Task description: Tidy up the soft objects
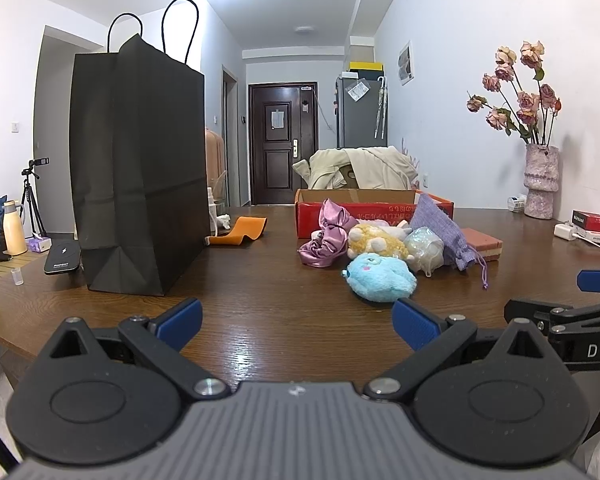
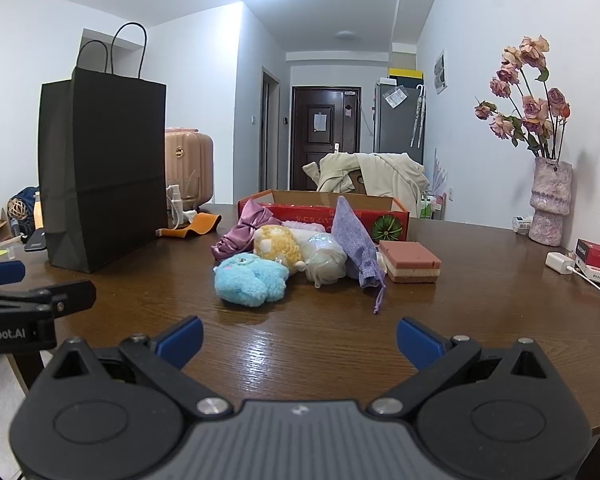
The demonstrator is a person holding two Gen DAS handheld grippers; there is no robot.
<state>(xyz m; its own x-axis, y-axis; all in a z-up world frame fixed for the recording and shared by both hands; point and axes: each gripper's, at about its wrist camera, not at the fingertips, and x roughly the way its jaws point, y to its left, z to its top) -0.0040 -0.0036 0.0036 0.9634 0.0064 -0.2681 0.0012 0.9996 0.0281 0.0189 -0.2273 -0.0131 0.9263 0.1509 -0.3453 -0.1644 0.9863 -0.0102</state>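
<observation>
Your left gripper (image 1: pixel 298 322) and right gripper (image 2: pixel 300 340) both hover low over the near edge of the wooden table (image 2: pixel 320 344), fingers spread wide and holding nothing. Ahead of you lies a cluster of soft items, touching one another: nearest, a blue plush toy (image 2: pixel 249 280); behind it, a yellow plush toy (image 2: pixel 278 246), a purple satin cloth (image 2: pixel 236 236), a translucent pouch (image 2: pixel 324 260) and a lavender drawstring bag (image 2: pixel 358 246). A layered pink sponge (image 2: pixel 412 266) sits just beside the bag. A red cardboard box (image 2: pixel 324 210) stands open behind the cluster. 1 black paper bag (image 2: pixel 100 168) stands upright, well apart to the left. A vase of dried roses (image 2: pixel 550 204) stands at the far right.
</observation>
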